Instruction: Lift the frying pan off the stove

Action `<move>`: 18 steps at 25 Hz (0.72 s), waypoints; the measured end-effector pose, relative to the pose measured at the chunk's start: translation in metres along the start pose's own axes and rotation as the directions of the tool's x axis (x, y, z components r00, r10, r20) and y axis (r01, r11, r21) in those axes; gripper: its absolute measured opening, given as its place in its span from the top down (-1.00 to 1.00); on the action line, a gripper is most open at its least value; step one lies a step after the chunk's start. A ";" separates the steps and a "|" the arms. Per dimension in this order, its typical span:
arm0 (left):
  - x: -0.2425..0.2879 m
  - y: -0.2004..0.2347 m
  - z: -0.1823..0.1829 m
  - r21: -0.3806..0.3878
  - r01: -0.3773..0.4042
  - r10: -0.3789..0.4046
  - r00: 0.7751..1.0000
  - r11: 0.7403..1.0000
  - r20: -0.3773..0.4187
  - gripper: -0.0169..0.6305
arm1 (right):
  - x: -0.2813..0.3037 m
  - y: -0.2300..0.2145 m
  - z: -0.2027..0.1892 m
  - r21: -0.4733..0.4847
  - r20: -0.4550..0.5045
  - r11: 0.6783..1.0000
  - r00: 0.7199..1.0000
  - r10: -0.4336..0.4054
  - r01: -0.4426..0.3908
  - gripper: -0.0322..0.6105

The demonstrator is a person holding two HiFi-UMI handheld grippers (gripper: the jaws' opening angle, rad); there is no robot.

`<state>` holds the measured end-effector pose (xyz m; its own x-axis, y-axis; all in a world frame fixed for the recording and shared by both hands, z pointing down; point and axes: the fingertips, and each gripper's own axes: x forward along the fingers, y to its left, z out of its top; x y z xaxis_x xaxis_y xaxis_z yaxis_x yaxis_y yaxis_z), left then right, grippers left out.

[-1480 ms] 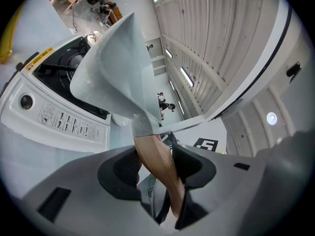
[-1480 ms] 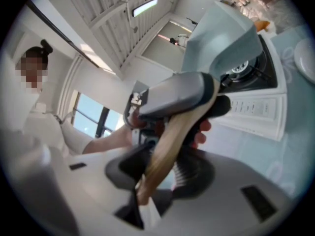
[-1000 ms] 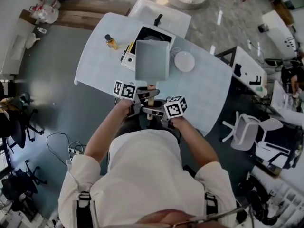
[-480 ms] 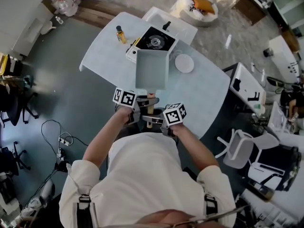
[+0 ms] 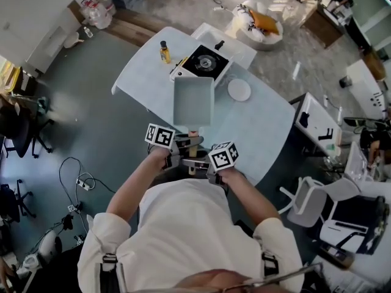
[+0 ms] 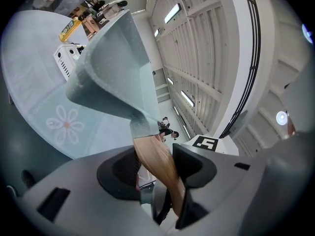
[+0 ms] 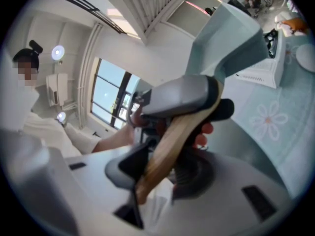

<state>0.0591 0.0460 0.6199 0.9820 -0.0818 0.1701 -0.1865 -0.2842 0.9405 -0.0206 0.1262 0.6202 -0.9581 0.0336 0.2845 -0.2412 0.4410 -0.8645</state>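
The pan (image 5: pixel 193 100) was held clear of the stove (image 5: pixel 204 63) at the table's (image 5: pixel 263 121) far edge. Its handle (image 6: pixel 157 166) was clamped between the part-open jaws of the left gripper (image 6: pixel 156 173) and the right gripper (image 7: pixel 160 168).

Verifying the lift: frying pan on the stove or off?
Off. Head view shows the stove burner uncovered, the frying pan held short of it by left gripper and right gripper on its handle.
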 end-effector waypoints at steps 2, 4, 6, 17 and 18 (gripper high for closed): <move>-0.006 -0.005 -0.004 -0.005 0.006 -0.006 1.000 1.000 0.001 0.26 | 0.004 0.009 -0.002 -0.002 0.003 1.000 1.000 0.001 -0.001 0.38; -0.014 -0.010 -0.007 0.007 0.005 -0.005 1.000 1.000 -0.006 0.26 | 0.009 0.016 -0.004 -0.006 0.010 1.000 1.000 -0.001 0.001 0.38; -0.021 -0.013 -0.010 0.003 0.005 -0.005 1.000 1.000 -0.014 0.26 | 0.015 0.022 -0.004 -0.008 0.018 1.000 1.000 0.001 -0.001 0.38; -0.046 -0.030 -0.013 0.017 0.015 -0.014 0.998 1.000 -0.055 0.26 | 0.034 0.052 0.005 -0.033 0.061 0.999 0.998 0.010 -0.008 0.36; -0.048 -0.031 -0.013 0.020 0.015 -0.014 0.998 1.000 -0.056 0.26 | 0.036 0.054 0.006 -0.036 0.064 0.999 0.998 0.011 -0.008 0.36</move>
<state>0.0181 0.0712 0.5868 0.9846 -0.0239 0.1731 -0.1721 -0.3043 0.9369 -0.0687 0.1457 0.5813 -0.9685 -0.0189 0.2485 -0.2276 0.4728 -0.8513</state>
